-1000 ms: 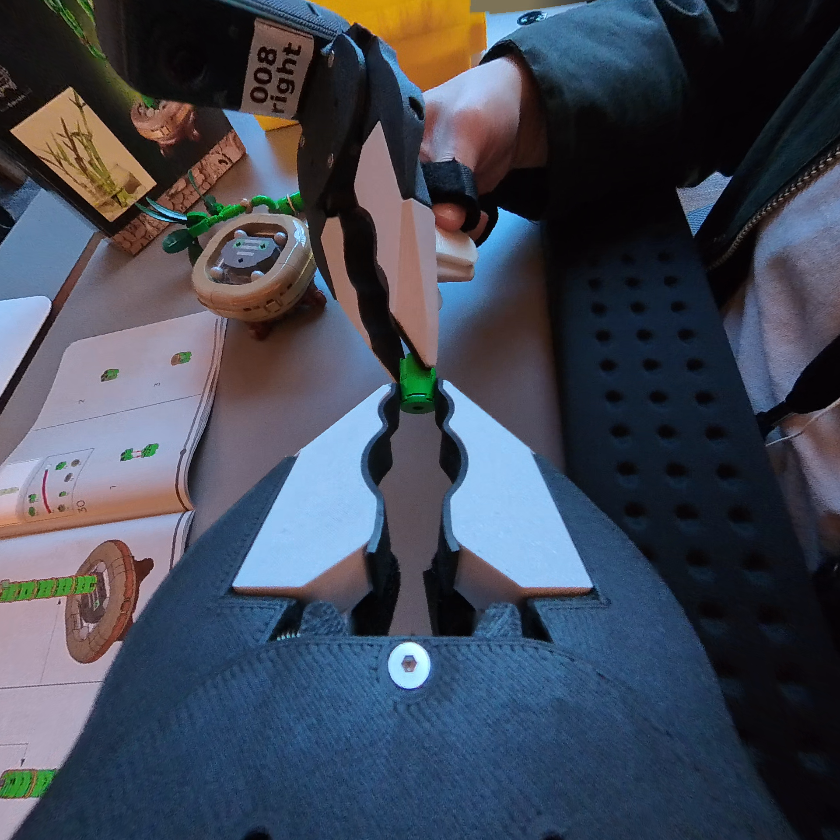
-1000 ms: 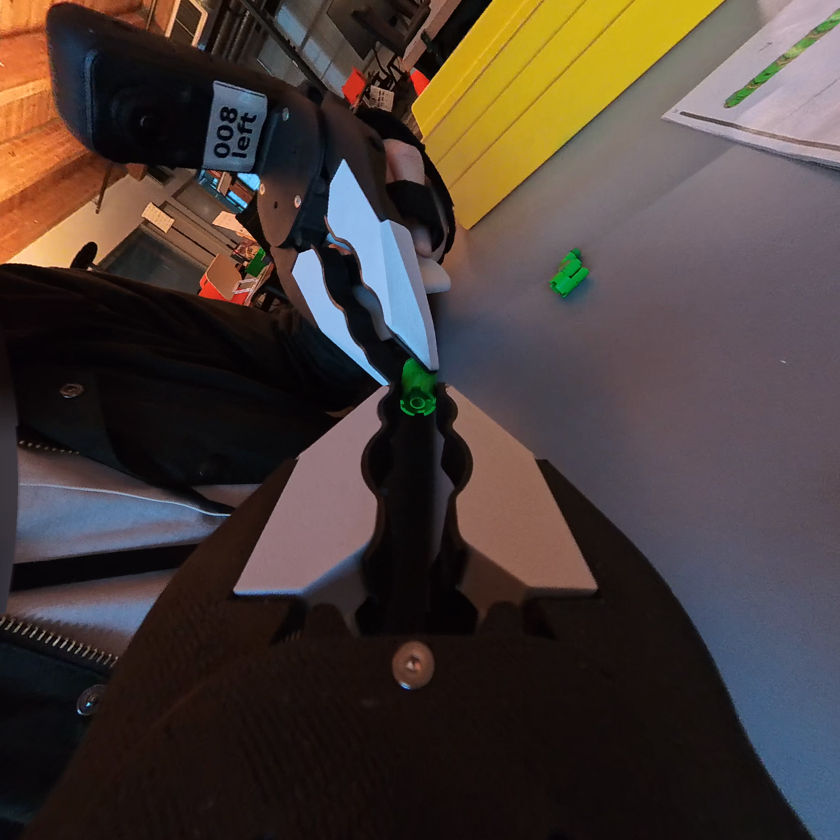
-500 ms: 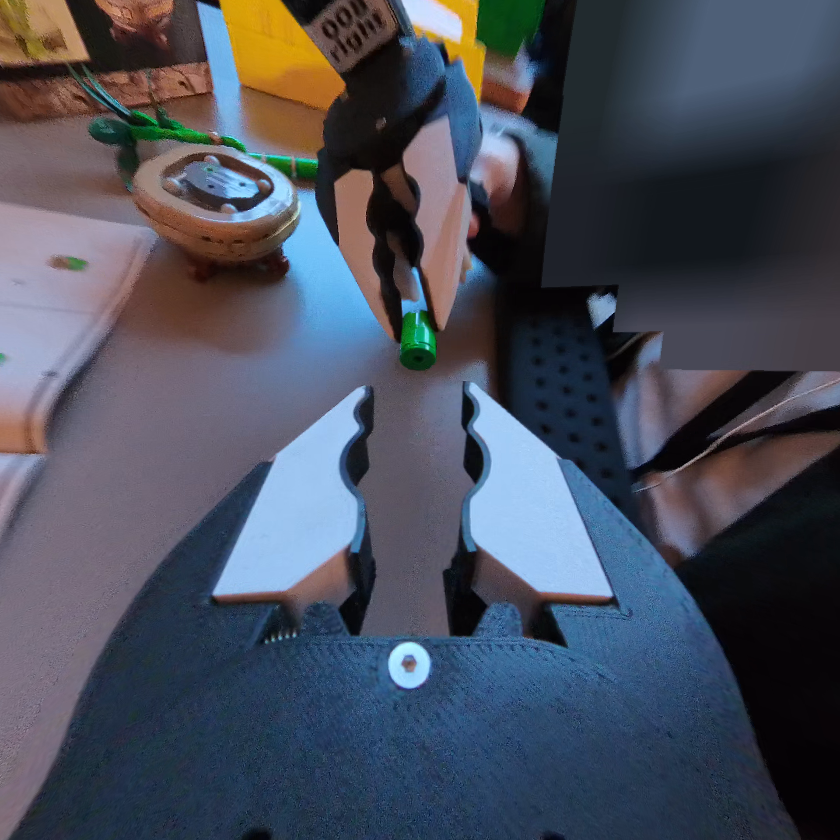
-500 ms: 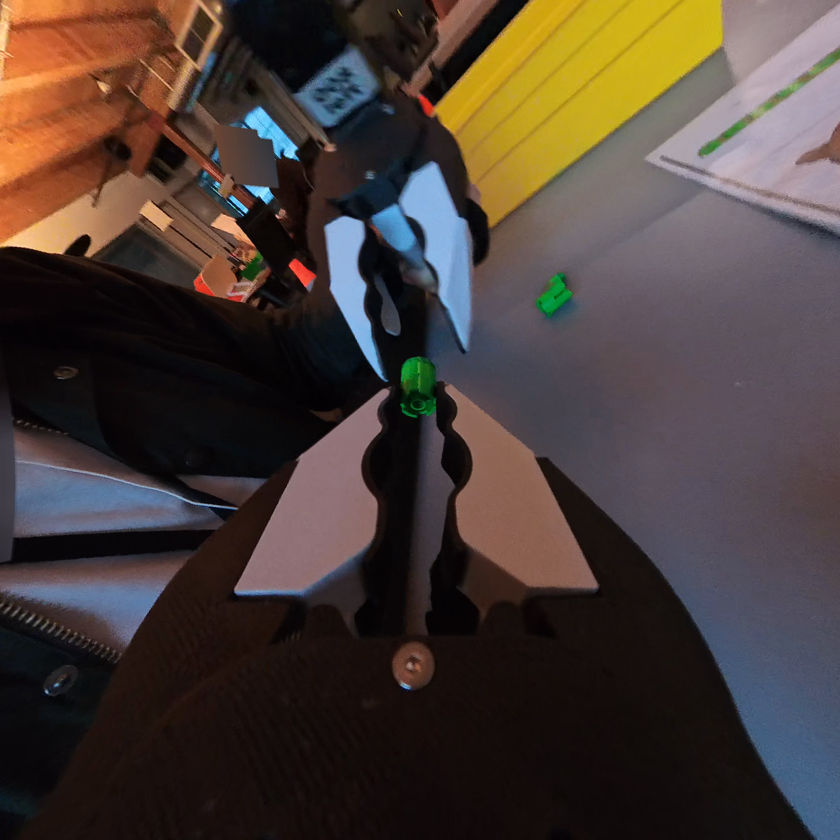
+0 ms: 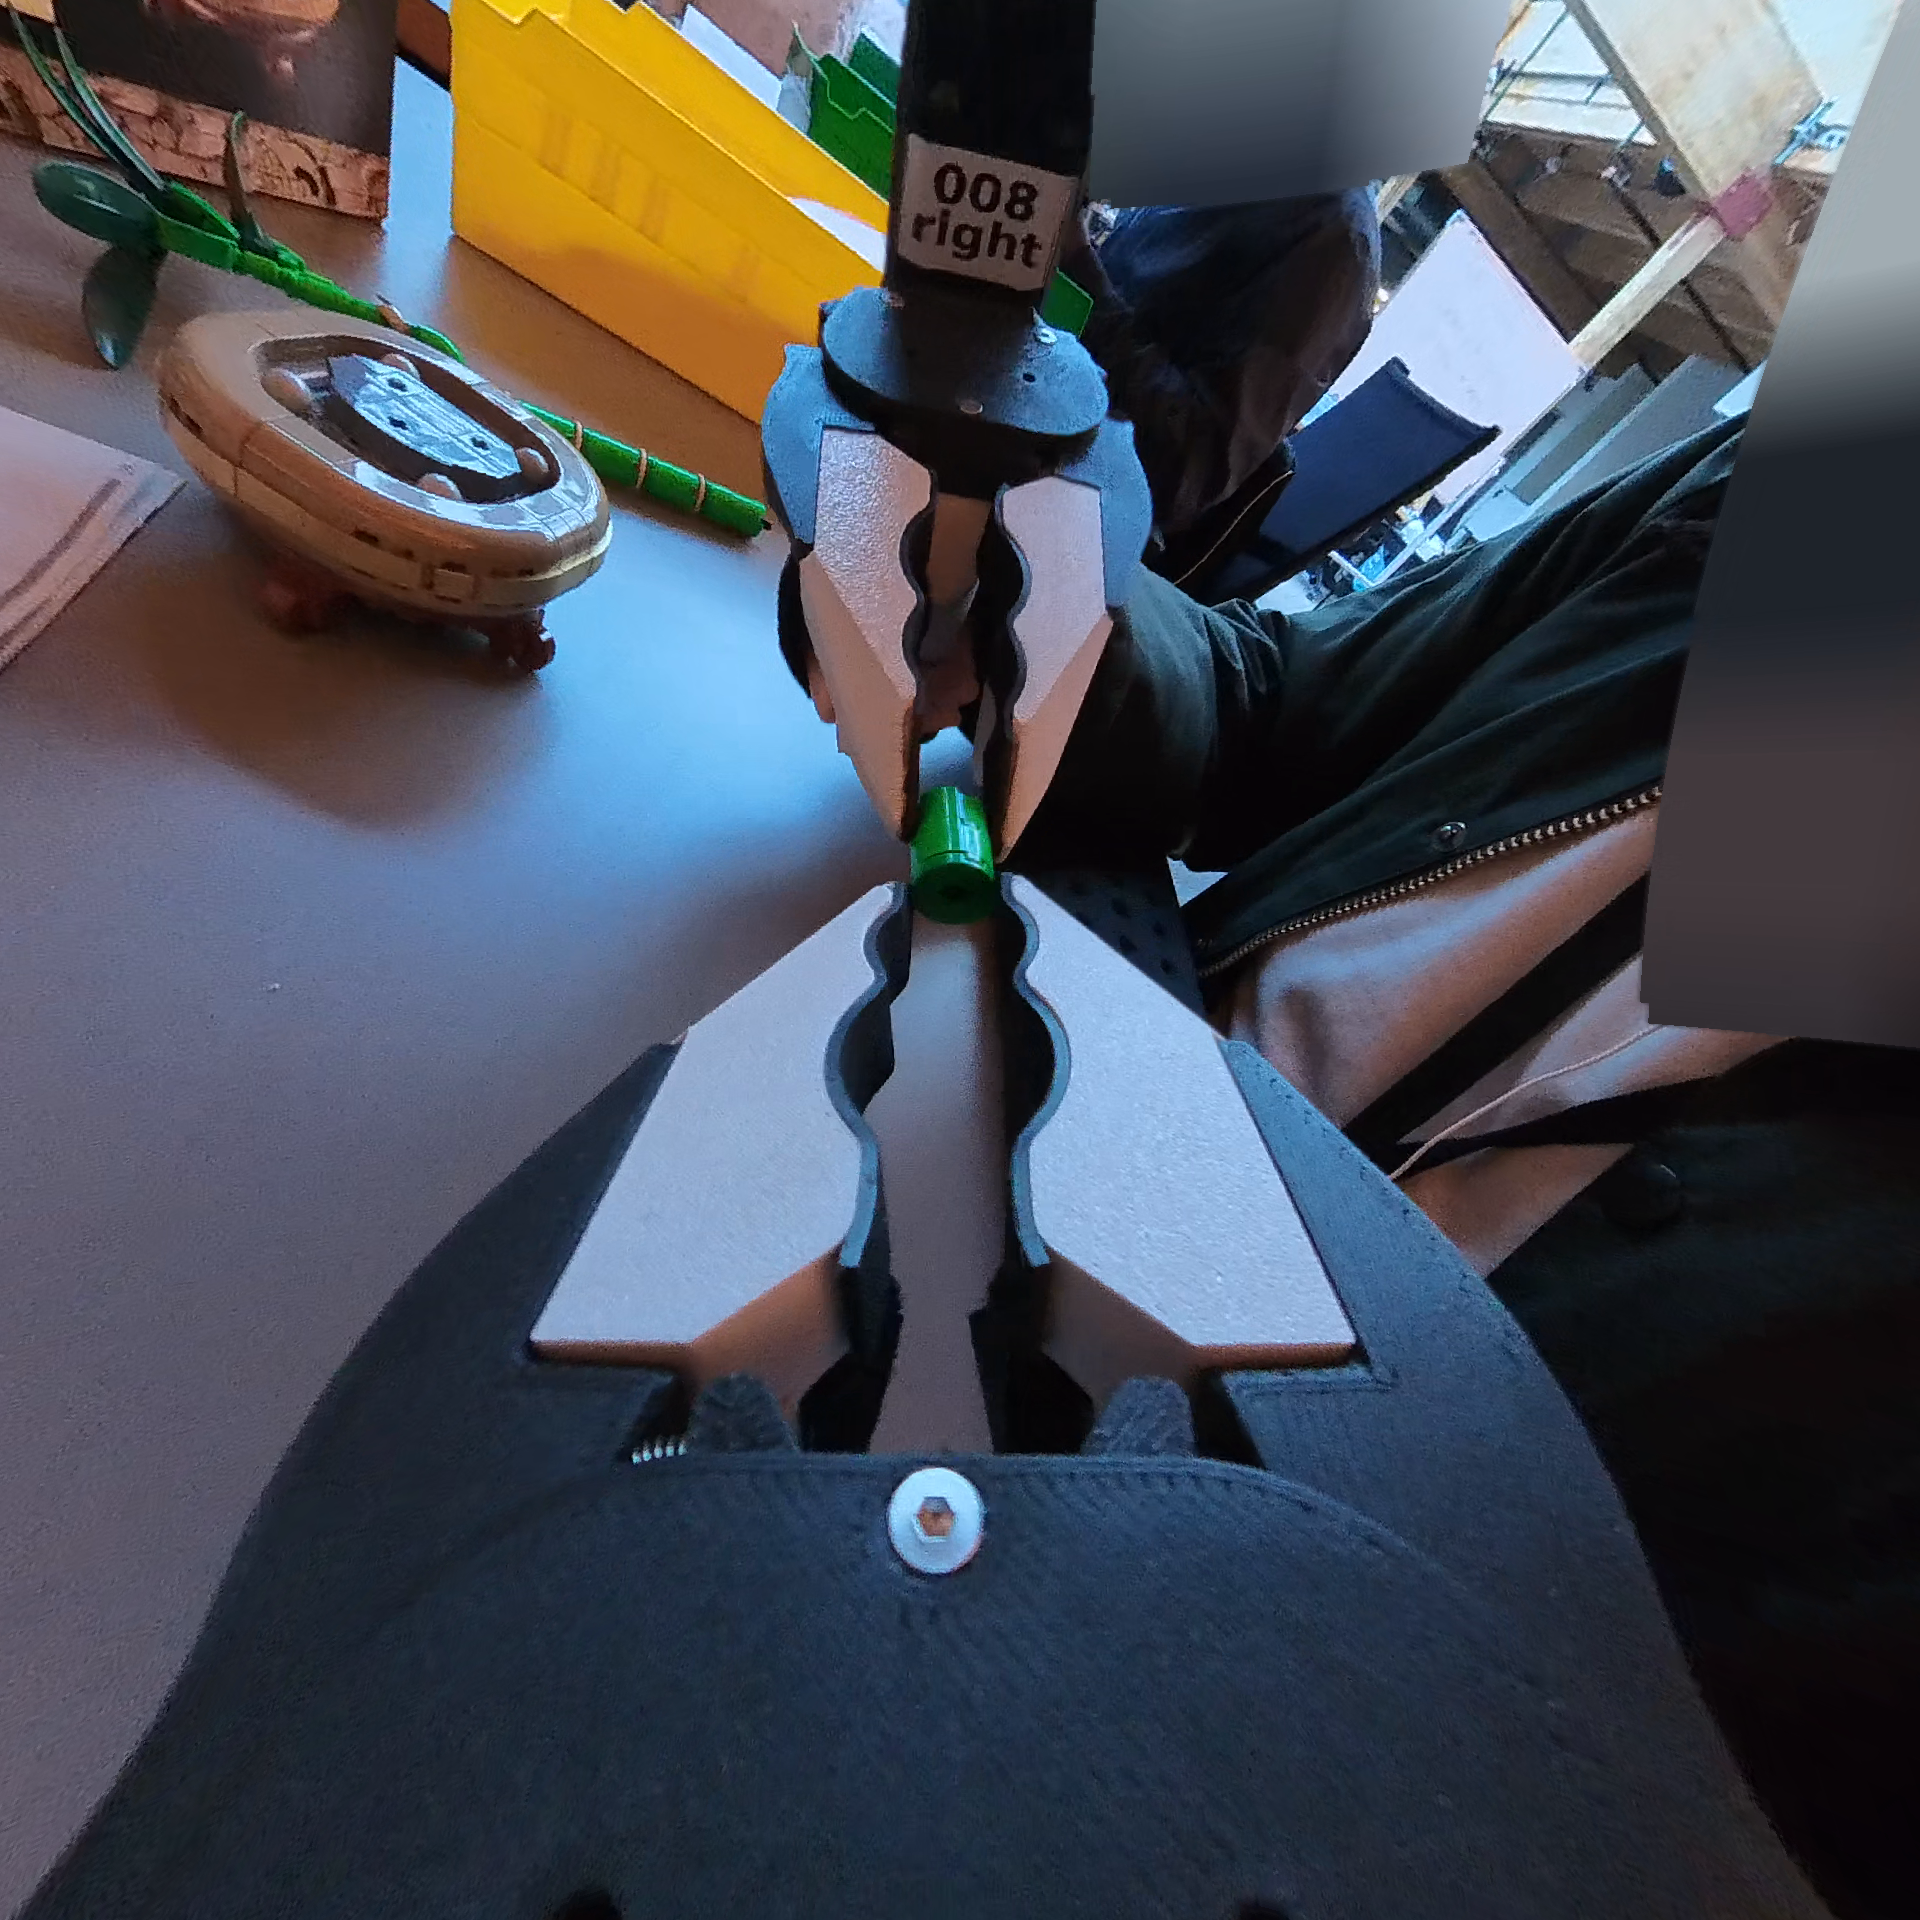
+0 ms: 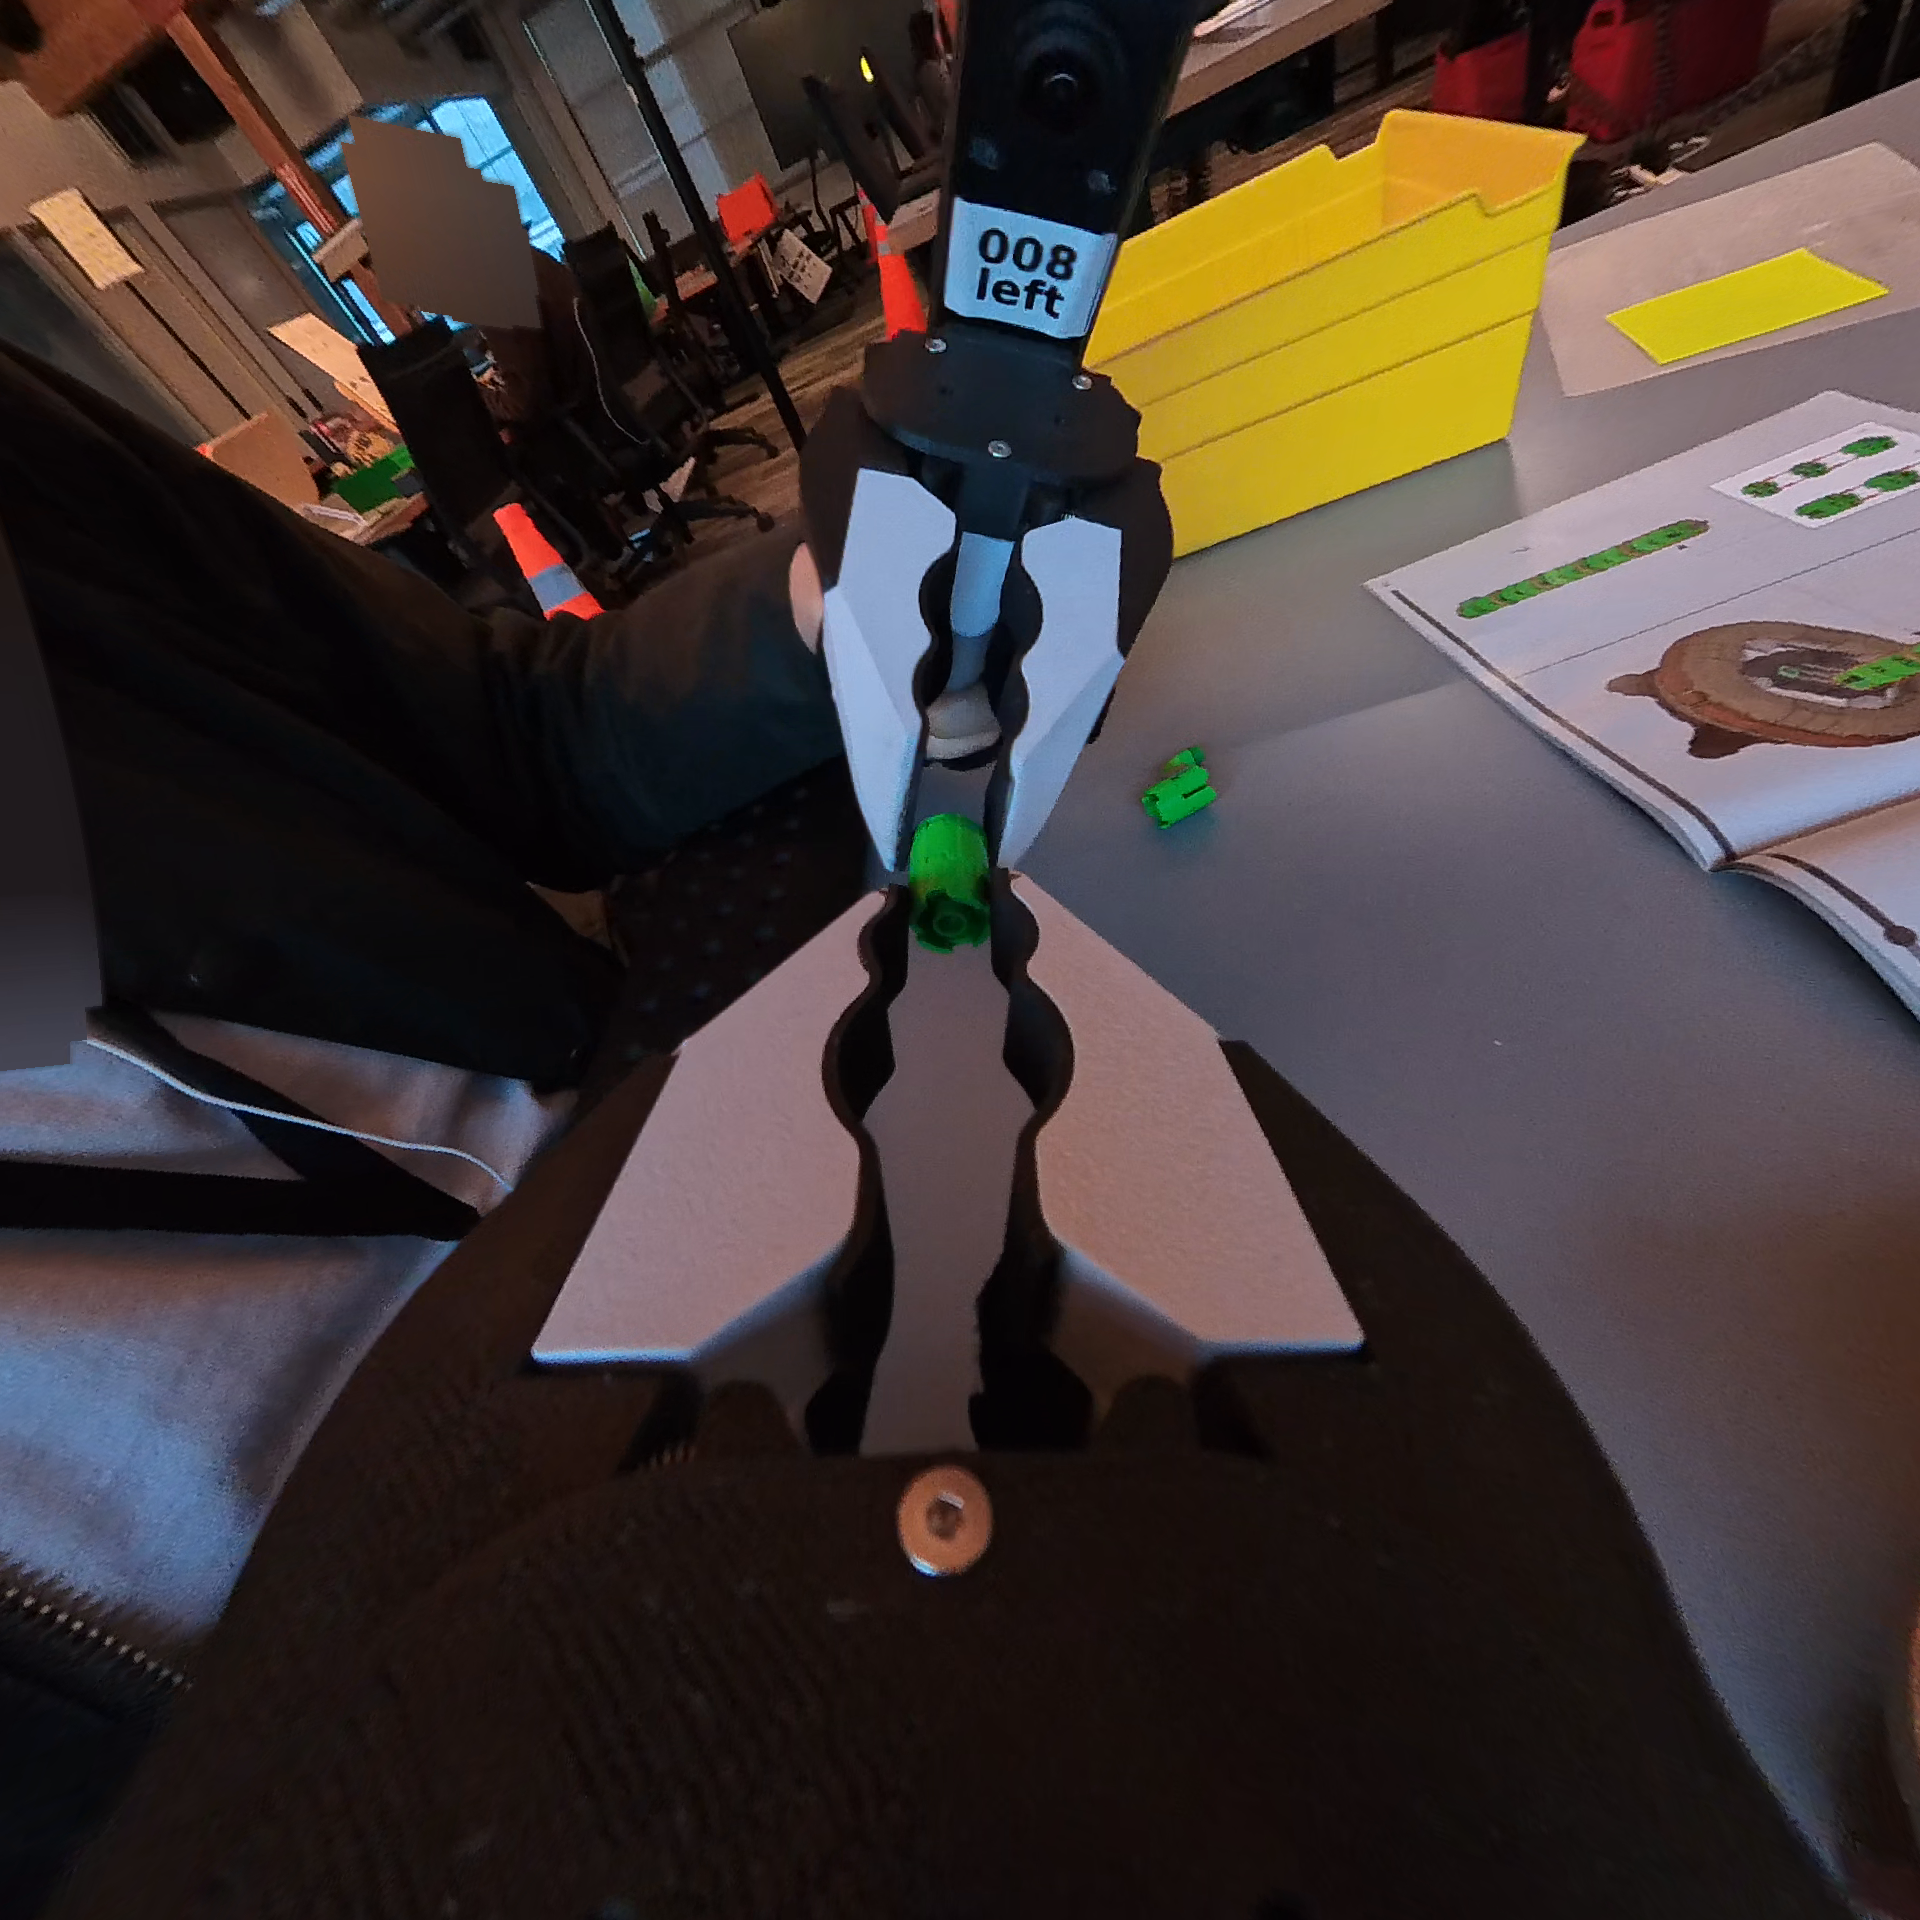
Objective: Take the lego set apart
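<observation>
A short green round lego stalk piece (image 5: pixel 951 868) is held in the air above the table's near edge. My right gripper (image 5: pixel 951 826) comes down from above and is shut on its far end. My left gripper (image 5: pixel 951 891) meets it tip to tip and is shut on its near end. In the right wrist view the same green piece (image 6: pixel 948 883) sits between my right gripper (image 6: pixel 943 891) and the left gripper (image 6: pixel 948 857). The tan round lego pot (image 5: pixel 384 499) stands at the back left, with a long green stalk (image 5: pixel 644 473) lying behind it.
A small loose green piece (image 6: pixel 1179 790) lies on the grey table (image 6: pixel 1455 1039). An open instruction booklet (image 6: pixel 1662 665) lies to the right of it. A yellow bin (image 6: pixel 1330 312) stands at the back. A person's dark sleeve (image 5: pixel 1455 675) is close behind. Only a small space, under 4 cm, lies between the two pairs of fingers. Left tips and right tips are each some 15 cm from the tan round lego pot (image 5: pixel 384 499).
Half a second ago my left gripper was open and drawn back from the piece. It has come back and closed on the piece's end. The right gripper kept hold throughout.
</observation>
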